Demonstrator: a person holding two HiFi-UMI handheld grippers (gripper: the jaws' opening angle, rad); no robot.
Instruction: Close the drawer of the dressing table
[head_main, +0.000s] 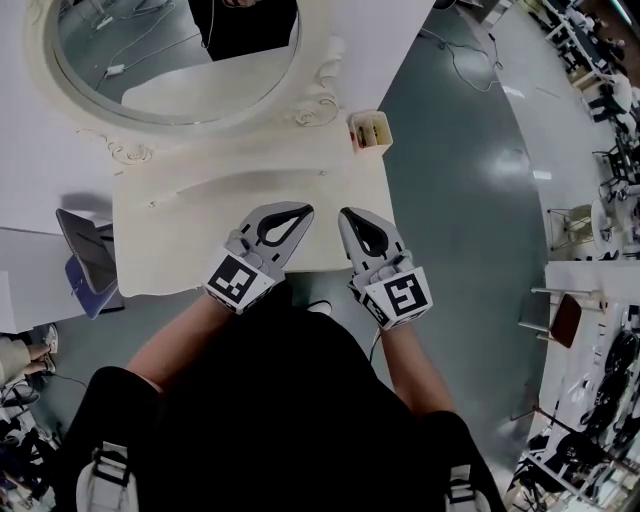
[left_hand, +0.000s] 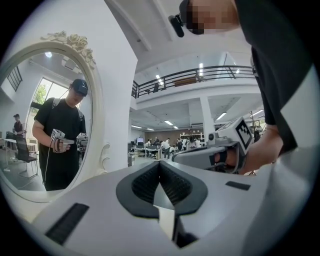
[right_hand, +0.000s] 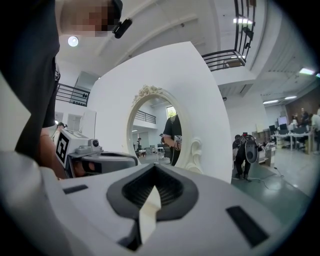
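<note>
The cream dressing table (head_main: 180, 250) stands below me with its oval mirror (head_main: 180, 50) at the back. Its drawer is hidden from above; no open drawer shows past the front edge. Both grippers hover side by side over the front half of the table top, pointing at the mirror. My left gripper (head_main: 303, 209) is shut with nothing in it, its pads meeting at the tip (left_hand: 160, 163). My right gripper (head_main: 346, 212) is also shut and empty (right_hand: 154, 168). Each gripper view shows the other gripper alongside: the right gripper (left_hand: 215, 152) and the left gripper (right_hand: 97, 161).
A small cream box (head_main: 369, 130) with items in it sits at the table's back right corner. A blue-grey chair (head_main: 88, 265) stands left of the table. A cable (head_main: 470, 60) lies on the grey floor to the right, with desks and chairs further right.
</note>
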